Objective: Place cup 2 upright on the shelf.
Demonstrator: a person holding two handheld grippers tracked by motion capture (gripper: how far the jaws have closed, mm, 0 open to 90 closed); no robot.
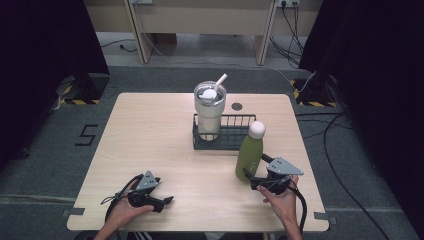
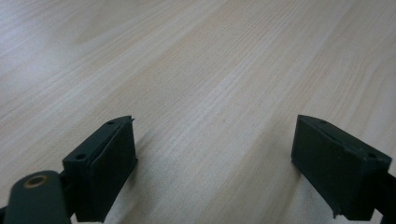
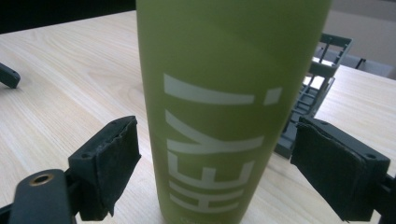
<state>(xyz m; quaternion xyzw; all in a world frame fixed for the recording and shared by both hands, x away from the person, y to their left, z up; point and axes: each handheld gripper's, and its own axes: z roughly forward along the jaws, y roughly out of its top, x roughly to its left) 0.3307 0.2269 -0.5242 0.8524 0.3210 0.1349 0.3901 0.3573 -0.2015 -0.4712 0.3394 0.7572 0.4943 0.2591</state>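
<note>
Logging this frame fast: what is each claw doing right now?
Left claw: open, holding nothing, low over the bare table.
Right claw: open, jaws either side of the green bottle, not clamped on it.

Light wooden bench is sitting on grey carpeted floor. Dark wire rack is standing mid-bench, toward the far edge. Cream insulated tumbler is standing upright in the rack's left end, white straw sticking up tilted to the right. Small dark round disc is lying flat on the bench just beyond the rack. Black cables are trailing across the floor on the right. A black "5" marking is showing on the floor at left.
</note>
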